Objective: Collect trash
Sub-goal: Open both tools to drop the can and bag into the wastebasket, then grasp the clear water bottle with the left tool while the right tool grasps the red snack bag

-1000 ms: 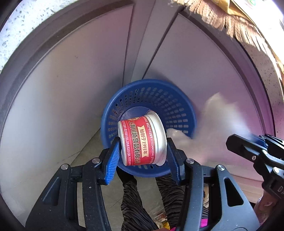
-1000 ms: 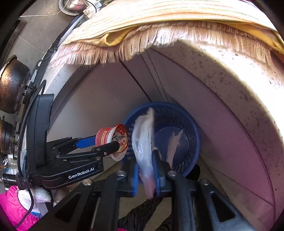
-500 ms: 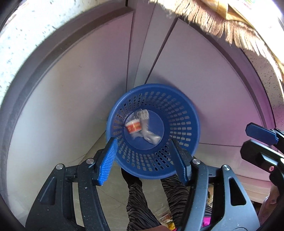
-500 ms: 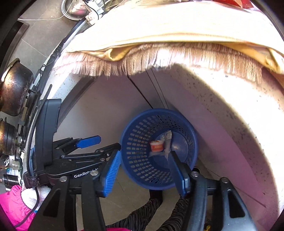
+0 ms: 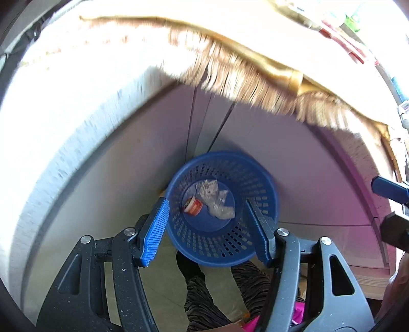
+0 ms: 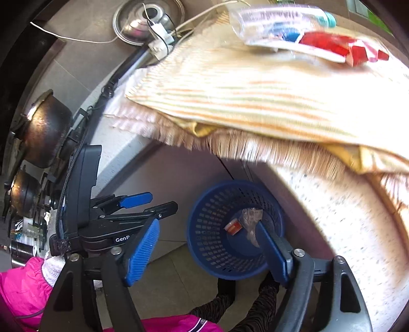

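Observation:
A blue perforated trash basket [image 5: 260, 184] stands on the floor by grey cabinet doors. A red and white cup [image 5: 194, 205] and a crumpled clear plastic wrapper [image 5: 217, 199] lie at its bottom. My left gripper [image 5: 208, 229] is open and empty, high above the basket. My right gripper [image 6: 204, 251] is open and empty too, above the basket [image 6: 204, 229], with the cup [image 6: 233, 227] and wrapper [image 6: 251, 219] in it. The left gripper [image 6: 150, 201] shows at the left of the right wrist view.
A speckled counter [image 6: 345, 229] carries a striped fringed cloth [image 6: 255, 86] that hangs over its edge. A clear plastic bag with red and blue items [image 6: 306, 33] lies on the cloth. Dark pots [image 6: 43, 132] and a steel lid [image 6: 148, 18] stand at the left.
The left gripper opened and the cup dropped into the basket. The right gripper opened and the wrapper fell in too. Both grippers have since risen away from the basket.

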Demonstrator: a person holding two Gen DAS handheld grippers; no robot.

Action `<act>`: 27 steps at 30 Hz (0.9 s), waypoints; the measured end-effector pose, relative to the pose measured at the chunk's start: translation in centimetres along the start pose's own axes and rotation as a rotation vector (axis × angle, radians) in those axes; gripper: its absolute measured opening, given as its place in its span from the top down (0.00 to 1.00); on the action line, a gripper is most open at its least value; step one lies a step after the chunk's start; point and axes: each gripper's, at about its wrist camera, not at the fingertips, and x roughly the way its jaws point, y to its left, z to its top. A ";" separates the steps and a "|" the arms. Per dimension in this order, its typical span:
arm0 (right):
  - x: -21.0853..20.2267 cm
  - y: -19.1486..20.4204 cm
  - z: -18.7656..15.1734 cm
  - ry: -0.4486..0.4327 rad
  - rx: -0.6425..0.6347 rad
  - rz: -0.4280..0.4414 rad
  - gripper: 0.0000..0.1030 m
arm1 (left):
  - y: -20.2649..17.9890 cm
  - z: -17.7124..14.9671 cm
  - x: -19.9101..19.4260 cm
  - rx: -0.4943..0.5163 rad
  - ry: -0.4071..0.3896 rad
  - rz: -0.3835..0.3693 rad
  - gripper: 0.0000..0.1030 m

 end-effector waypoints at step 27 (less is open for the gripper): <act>-13.2 -11.6 10.0 -0.246 0.085 -0.068 0.15 | -12.5 14.6 -10.6 0.381 -0.316 0.015 0.22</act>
